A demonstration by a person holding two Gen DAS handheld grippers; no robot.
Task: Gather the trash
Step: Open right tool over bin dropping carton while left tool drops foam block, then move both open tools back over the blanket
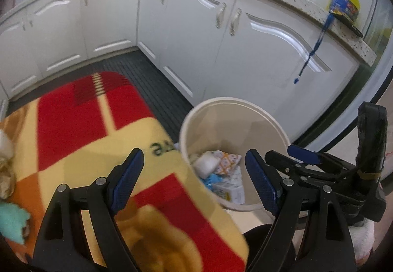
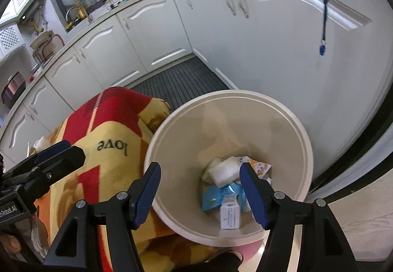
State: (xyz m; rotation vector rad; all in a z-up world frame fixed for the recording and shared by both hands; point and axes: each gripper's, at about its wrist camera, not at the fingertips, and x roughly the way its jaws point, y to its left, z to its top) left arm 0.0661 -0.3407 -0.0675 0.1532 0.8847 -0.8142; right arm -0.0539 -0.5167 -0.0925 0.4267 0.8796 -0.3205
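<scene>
A cream round trash bin (image 1: pixel 208 109) (image 2: pixel 304 139) stands on the floor beside a table covered with a red, yellow and orange blanket (image 1: pixel 98 129) (image 2: pixel 108 129). Inside the bin lie a white sponge (image 2: pixel 224 171), a blue packet (image 2: pixel 216 195), a small white carton (image 2: pixel 229 216) and patterned wrappers (image 1: pixel 227 159). My right gripper (image 2: pixel 200 192) is open and empty, held over the bin's mouth. My left gripper (image 1: pixel 194 179) is open and empty above the blanket's edge and the bin's left rim. Crumpled trash, white (image 1: pixel 5 144) and teal (image 1: pixel 12 222), lies on the blanket at far left.
White kitchen cabinets (image 1: pixel 258 46) (image 2: pixel 282 33) wrap around behind, with a dark ribbed floor mat (image 1: pixel 152 80) (image 2: pixel 181 82) in the corner. A blue cord (image 1: pixel 312 48) (image 2: pixel 324 9) hangs over a cabinet door. Pots and a yellow oil bottle (image 1: pixel 343 1) stand on the counter.
</scene>
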